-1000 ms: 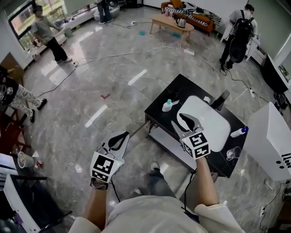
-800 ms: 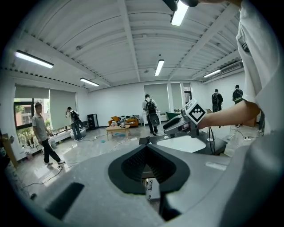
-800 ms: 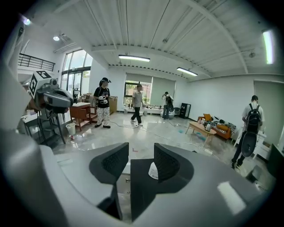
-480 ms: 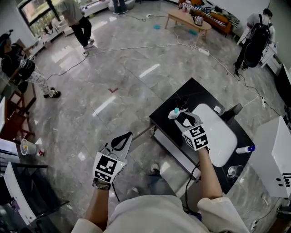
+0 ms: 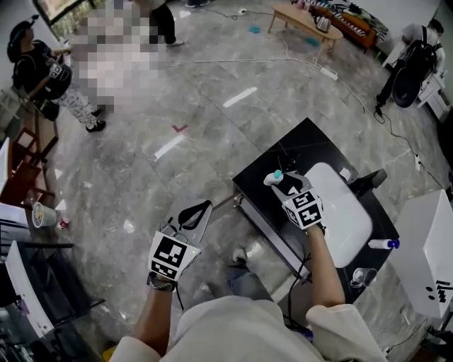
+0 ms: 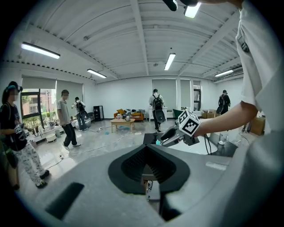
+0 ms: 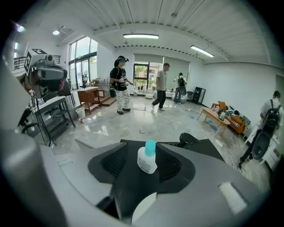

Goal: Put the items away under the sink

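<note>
Over near the left corner of the black worktop (image 5: 311, 145), as the head view shows it, the little white bottle with the teal cap (image 7: 147, 157) looks to be standing upright, just beside the white sink basin (image 5: 347, 212). The right claw (image 5: 282, 184) is angled down at it with one jaw on either side. Those jaws have just been opening and are spread wide now, so the bottle sits between them but nothing is squeezing it. That's pretty clear in the right gripper view.

The left claw (image 5: 205, 206) is off to the side over the grey marble floor (image 5: 198, 141), well apart from the worktop. Its jaws are together with nothing in them.

Other stuff on the worktop:
- A black faucet (image 5: 369, 182) sits at the far side of the basin.
- A second white bottle with a blue cap (image 5: 382, 244) is lying on its side to the right of the basin.
- A clear glass (image 5: 362, 276) stands near the front right edge.

A few people are standing around further back in the room, and there's a low wooden table (image 5: 301, 18) way at the far end.
</note>
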Demonstrator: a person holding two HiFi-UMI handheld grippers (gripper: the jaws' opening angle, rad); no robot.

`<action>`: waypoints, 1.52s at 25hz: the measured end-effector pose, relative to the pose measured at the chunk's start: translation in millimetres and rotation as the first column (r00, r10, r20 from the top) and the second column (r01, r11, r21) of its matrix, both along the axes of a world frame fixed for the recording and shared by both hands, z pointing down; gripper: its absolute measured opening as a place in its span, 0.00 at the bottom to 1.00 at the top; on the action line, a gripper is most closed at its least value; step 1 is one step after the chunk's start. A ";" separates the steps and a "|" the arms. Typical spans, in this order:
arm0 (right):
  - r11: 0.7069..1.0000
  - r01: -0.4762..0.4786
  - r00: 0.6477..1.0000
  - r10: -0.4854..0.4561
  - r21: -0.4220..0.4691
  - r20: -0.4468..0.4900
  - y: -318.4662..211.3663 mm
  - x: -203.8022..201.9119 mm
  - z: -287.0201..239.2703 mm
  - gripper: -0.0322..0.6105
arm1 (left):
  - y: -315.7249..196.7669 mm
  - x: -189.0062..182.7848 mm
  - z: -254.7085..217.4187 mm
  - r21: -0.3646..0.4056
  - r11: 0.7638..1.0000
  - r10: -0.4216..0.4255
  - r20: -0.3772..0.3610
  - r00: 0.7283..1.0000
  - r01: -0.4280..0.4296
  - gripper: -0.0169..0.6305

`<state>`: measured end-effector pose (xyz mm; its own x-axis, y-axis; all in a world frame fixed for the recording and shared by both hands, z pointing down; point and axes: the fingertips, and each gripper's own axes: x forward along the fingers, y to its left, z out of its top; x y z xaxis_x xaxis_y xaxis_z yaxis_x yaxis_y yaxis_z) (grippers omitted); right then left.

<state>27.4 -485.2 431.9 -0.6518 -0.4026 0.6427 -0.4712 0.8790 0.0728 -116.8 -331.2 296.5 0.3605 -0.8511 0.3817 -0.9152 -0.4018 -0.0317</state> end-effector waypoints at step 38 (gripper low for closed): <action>0.976 0.143 0.984 -0.158 -0.163 -0.085 -23.7 -14.2 104.5 0.30 | -36.0 1.7 54.6 -0.128 0.990 -0.063 -0.047 0.997 0.057 0.03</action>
<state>13.2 -509.0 536.4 -0.6289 -0.1947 0.7527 -0.3298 0.9435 -0.0315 -115.0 -367.2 351.1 0.3317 -0.8180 0.4699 -0.9369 -0.3438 0.0629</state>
